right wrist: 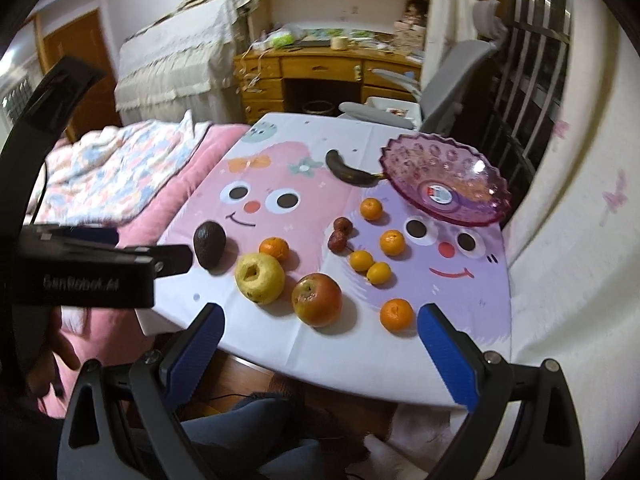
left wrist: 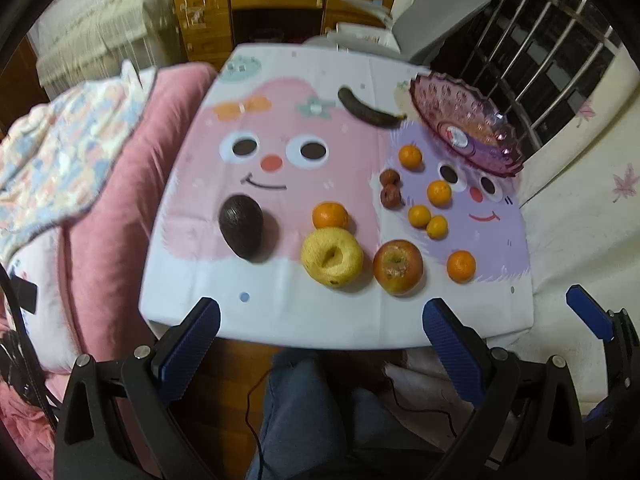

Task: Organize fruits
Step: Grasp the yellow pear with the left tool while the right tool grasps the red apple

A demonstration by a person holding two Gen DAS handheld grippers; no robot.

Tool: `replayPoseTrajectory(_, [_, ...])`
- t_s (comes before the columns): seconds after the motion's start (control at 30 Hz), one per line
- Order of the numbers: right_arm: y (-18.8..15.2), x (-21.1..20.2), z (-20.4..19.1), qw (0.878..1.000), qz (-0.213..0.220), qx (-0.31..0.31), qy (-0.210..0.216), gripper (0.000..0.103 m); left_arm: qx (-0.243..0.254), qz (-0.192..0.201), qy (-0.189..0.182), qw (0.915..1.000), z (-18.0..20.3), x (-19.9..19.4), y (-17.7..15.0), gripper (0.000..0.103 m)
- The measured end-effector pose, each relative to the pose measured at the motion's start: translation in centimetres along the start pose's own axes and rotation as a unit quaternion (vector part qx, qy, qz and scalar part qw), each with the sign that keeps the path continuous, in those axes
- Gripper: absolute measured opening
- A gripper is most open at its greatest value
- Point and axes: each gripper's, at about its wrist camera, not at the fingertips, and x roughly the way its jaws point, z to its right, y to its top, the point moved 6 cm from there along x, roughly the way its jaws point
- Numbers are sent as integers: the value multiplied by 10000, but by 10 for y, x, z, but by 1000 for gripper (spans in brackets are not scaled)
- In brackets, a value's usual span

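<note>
Both claws we hold spread wide and empty: our left gripper (left wrist: 320, 328) and our right gripper (right wrist: 322, 330) hang at the near edge of the cartoon-printed tablecloth (left wrist: 280, 312), touching nothing. On it the fruits lie loose. A dark brown avocado (left wrist: 241, 226) sits to the left; a yellow apple (left wrist: 332, 257) rests against an orange mandarin (left wrist: 330, 215) behind it, with a red-and-yellow apple (left wrist: 397, 266) just beside. Further right we see five more small mandarins scattered, two of them touching (left wrist: 428, 221), and two wrinkled reddish-brown fruits (left wrist: 390, 188) together. A blackened banana (left wrist: 366, 109) lies at the far side, its tip near the purple scalloped glass bowl (left wrist: 468, 120), which holds no fruit.
</note>
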Motion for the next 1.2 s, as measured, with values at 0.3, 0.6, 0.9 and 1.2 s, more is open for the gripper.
replayPoseTrajectory(0.3, [-13,60,-3,9983,-337,-466,-3,98,-466,-828,-393,9947,-7,76,5,100])
replayPoseTrajectory(0.6, [-36,121,-5,9969,-496,-599,67,98,-602,-1223,-722,9880,-5,158,11,100])
replayPoseTrajectory(0.9, [-45,167,-10,9968,-485,-601,220,90,-646,-1433,-813,9842,-5,209,11,96])
replayPoseTrajectory(1.2, [-43,186,-13,9957,-632,-653,158,72,-571,-1644,-1053,9791,6,222,17,84])
